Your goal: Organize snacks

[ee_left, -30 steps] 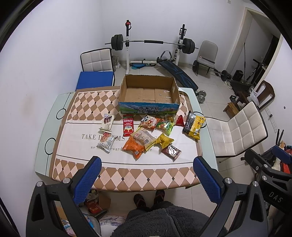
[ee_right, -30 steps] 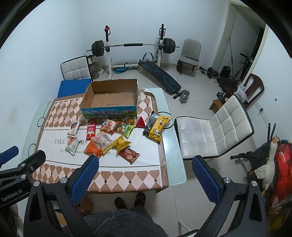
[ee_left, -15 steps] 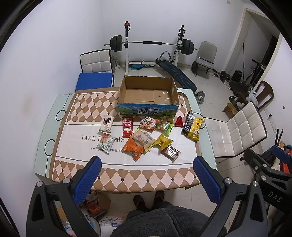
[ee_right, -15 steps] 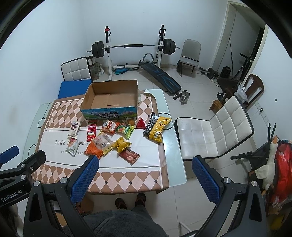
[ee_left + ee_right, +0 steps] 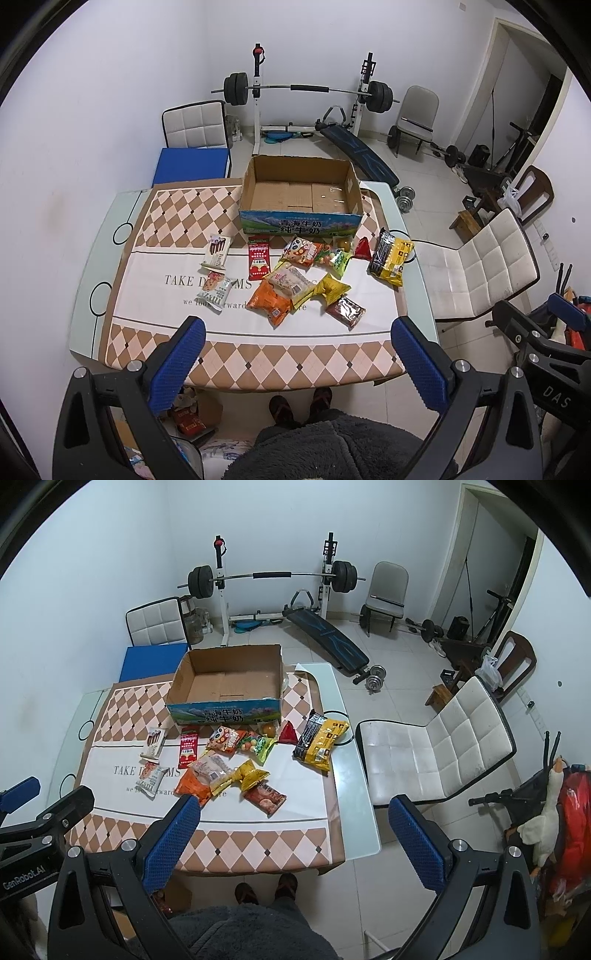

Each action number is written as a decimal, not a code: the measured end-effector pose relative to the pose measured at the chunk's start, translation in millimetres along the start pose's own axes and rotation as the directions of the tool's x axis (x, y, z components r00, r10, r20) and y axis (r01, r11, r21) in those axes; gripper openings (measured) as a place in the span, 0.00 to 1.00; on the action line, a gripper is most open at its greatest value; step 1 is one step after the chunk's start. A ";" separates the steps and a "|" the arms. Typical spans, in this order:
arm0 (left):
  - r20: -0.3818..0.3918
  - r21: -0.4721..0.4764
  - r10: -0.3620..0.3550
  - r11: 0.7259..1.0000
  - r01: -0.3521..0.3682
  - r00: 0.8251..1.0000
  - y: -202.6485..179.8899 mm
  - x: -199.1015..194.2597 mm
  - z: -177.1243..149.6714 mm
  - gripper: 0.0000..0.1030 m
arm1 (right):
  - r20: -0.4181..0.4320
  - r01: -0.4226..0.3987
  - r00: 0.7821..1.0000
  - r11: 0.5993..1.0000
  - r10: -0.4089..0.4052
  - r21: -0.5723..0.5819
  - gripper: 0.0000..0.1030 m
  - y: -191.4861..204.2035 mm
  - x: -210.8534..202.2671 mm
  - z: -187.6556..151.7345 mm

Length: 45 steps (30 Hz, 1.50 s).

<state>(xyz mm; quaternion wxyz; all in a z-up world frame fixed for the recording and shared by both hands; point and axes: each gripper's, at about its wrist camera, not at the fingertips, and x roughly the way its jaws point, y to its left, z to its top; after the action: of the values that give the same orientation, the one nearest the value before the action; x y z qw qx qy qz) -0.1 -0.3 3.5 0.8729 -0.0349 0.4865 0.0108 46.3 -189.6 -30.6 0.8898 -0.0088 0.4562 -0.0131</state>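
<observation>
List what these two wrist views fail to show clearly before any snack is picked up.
- Small print on the snack packets, such as the red packet: too small in both views.
- Orange packet: partly covered by the pale packet lying on it.
- Round orange item by the cardboard box: too small to identify.
- Items under the table: cut off by its edge and the left gripper.

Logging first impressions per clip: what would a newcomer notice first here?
A scatter of bright snack packets lies mid-table, in front of an empty cardboard box at the far edge. Behind the table, a barbell rack stands against the wall. Both hand-held grippers hover open, holding nothing.
</observation>
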 end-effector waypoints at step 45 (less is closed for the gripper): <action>-0.073 -0.011 0.086 0.996 -0.087 0.994 19.1 118.7 46.6 1.00 | -0.159 0.000 0.987 0.971 0.039 0.237 1.00 -30.0 150.9 28.9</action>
<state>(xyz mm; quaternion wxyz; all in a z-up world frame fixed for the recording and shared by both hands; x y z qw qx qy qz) 100.9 20.3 -73.9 0.8531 -0.0202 0.5188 0.0507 157.4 -224.2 -135.4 0.8445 0.1029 0.5223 -0.0591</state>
